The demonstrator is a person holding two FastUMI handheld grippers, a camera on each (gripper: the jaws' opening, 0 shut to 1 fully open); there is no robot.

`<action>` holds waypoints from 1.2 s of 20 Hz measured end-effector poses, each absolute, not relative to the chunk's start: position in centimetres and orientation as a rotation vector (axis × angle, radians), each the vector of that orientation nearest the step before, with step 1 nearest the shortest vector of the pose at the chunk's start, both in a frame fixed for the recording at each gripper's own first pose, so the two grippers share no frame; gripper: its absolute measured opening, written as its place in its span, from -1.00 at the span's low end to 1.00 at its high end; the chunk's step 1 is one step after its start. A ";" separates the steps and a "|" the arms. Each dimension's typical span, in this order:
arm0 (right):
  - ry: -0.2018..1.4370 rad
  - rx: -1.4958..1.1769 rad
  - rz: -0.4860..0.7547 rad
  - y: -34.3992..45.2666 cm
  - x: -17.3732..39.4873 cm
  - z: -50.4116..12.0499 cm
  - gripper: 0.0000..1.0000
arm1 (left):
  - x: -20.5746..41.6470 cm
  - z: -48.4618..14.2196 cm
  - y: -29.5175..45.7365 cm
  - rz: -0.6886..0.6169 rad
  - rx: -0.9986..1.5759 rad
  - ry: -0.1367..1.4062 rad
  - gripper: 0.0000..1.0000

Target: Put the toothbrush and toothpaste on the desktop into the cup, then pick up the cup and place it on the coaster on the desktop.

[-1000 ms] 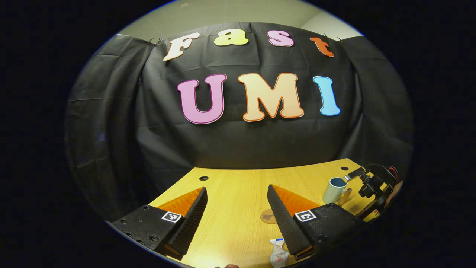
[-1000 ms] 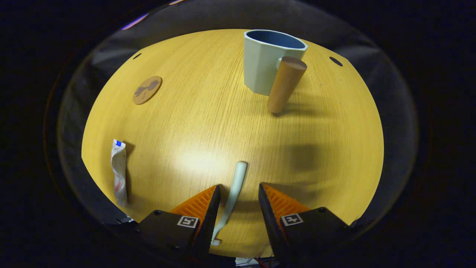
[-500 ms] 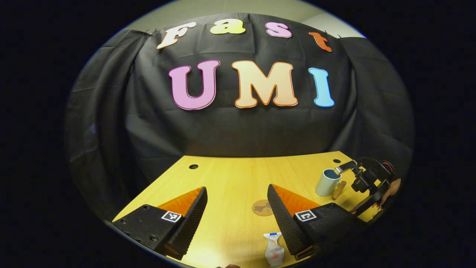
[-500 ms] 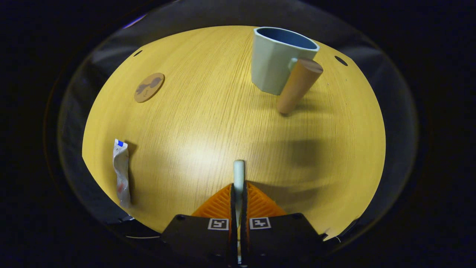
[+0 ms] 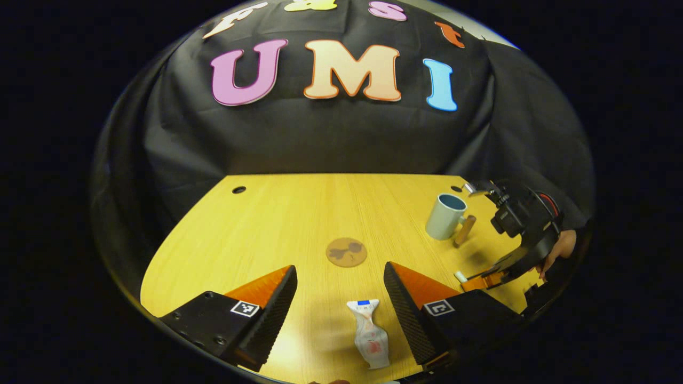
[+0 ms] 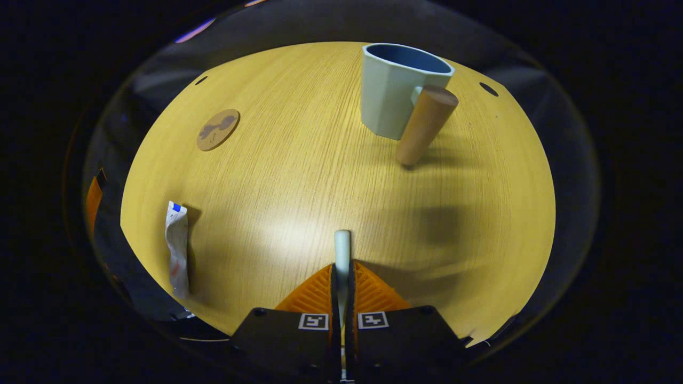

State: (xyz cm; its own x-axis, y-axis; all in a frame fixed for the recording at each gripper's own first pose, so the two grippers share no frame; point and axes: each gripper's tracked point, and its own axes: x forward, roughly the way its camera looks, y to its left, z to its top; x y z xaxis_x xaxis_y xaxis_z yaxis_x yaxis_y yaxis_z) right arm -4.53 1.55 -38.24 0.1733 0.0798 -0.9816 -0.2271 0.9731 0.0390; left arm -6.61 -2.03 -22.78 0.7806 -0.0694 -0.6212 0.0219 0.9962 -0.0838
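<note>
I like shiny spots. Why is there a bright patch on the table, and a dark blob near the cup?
Right gripper view: lamp glare whitens the desktop ahead of the held toothbrush; the dark blob right of it is a soft shadow, below the cup. Left gripper view: the desk edge bends, fisheye distortion.

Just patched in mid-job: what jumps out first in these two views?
In the right gripper view, the right gripper is shut on the toothbrush, whose end pokes out past the fingertips toward the cup at the far side of the desk. In the left gripper view, the left gripper hangs open above the toothpaste, with the coaster just beyond.
</note>
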 end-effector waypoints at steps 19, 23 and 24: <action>1.352 -0.071 0.252 1.6 -4.3 -38.2 -0.89 | -10.9 -35.1 -4.5 -0.101 -0.037 1.107 0.89; 1.352 -0.067 0.253 1.7 -4.3 -38.2 -0.89 | -10.9 -35.3 -4.4 -0.099 -0.014 1.127 0.72; 1.351 -0.068 0.253 1.6 -4.3 -38.3 -0.89 | -10.6 -35.3 -4.5 -0.086 -0.020 1.127 0.59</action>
